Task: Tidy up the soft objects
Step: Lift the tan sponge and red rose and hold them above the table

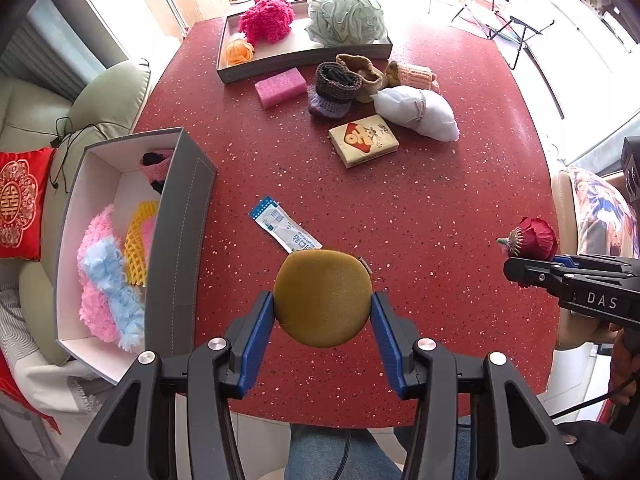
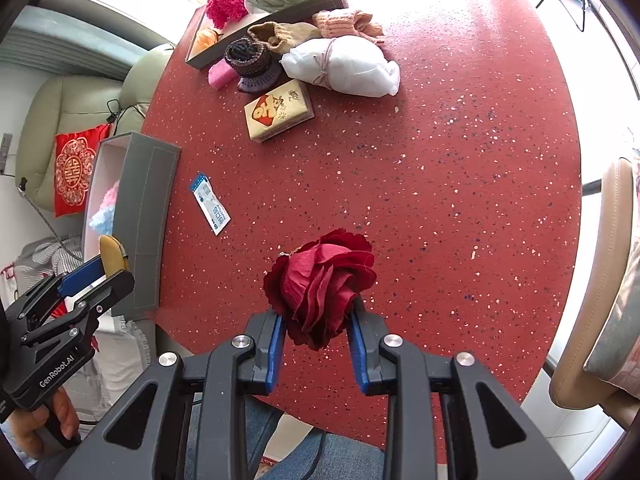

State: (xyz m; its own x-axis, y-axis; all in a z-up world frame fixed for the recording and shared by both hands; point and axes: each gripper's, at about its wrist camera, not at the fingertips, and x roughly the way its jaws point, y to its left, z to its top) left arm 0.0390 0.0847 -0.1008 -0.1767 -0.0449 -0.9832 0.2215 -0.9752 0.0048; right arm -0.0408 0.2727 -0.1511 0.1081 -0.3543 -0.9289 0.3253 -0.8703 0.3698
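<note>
The left gripper (image 1: 322, 313) is clenched on a round olive-brown pad (image 1: 322, 298), its blue fingers (image 1: 258, 332) pressing the pad's two sides, held over the near edge of the red speckled table (image 1: 420, 208). Just to its left stands a grey box (image 1: 182, 236), open at the top, with fluffy pink and blue cloths (image 1: 106, 280) and a yellow foam net (image 1: 138, 240) inside.

The right gripper (image 2: 316, 338) is grasping a dark red fabric flower (image 2: 322, 286) over the near right part of the table, well apart from the box.

A blue-and-white sachet (image 1: 284, 230) lies flat on the table just beyond the pad. Farther off sit a yellow tissue pack (image 1: 363, 140), a white tied bundle (image 1: 418, 112), a pink sponge (image 1: 281, 87) and a cluster of knitted socks (image 1: 344, 80), close together. Behind them at the far edge is a shallow grey tray (image 1: 256, 68) with a magenta puff (image 1: 266, 18), a pale green bath pouf (image 1: 346, 18) and a small orange puff (image 1: 239, 51) in it.

A red embroidered cushion (image 1: 22, 204) rests on the sofa at far left.
</note>
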